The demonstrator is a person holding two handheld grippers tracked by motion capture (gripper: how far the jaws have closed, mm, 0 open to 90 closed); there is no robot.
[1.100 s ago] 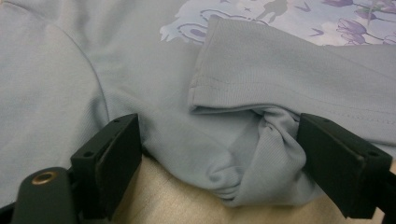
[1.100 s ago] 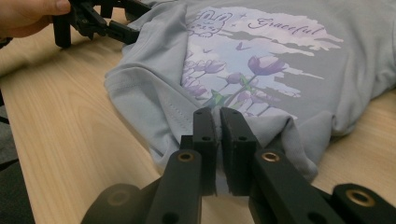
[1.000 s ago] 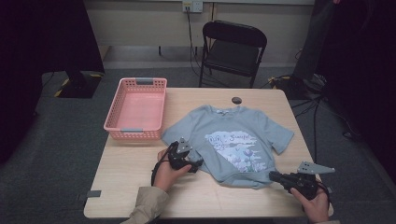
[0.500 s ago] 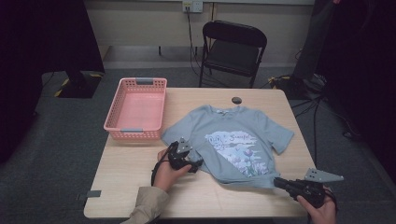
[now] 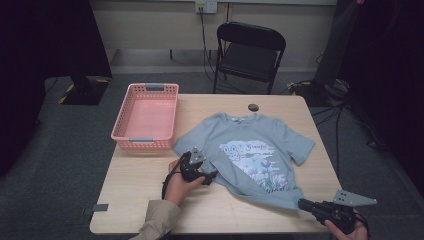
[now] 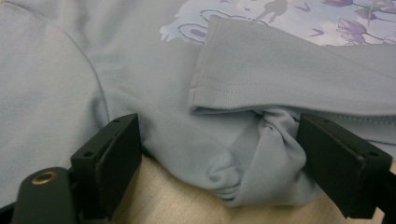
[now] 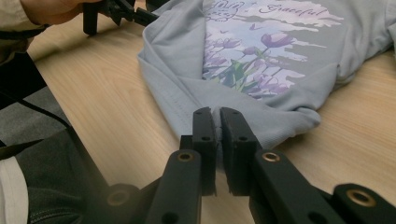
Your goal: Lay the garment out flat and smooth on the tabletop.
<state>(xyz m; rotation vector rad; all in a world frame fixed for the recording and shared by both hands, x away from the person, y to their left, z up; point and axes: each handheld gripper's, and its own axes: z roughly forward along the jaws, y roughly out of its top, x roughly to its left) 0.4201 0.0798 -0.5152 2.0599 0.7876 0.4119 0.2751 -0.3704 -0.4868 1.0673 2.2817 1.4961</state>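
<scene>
Grey carpet surrounds a light wooden table (image 5: 150, 190), with a black folding chair (image 5: 248, 50) standing beyond its far edge. Spread across the table's middle and right is a pale blue T-shirt (image 5: 250, 145), chest up, with a print of purple flowers facing the camera; its collar points toward the chair and its bottom hem lies near the person's edge. To the shirt's left sits a pink plastic basket (image 5: 146, 142), close by one sleeve. A small dark round object (image 5: 253, 107) rests on the wood just beyond the collar.

At the shirt's near-left part, the left gripper (image 5: 200, 172) sits low on the table, held by a hand in a beige sleeve. In the left gripper view its jaws stand wide apart, with a bunched fold of the T-shirt (image 6: 243, 177) lying between them and the right-hand pad just against the cloth; the fabric is not pinched.

At the near-right corner, the right gripper (image 5: 306, 204) points at the hem. In the right gripper view its jaws are nearly closed, clamped on a thin edge of the T-shirt (image 7: 261, 116), which puckers where they bite.
</scene>
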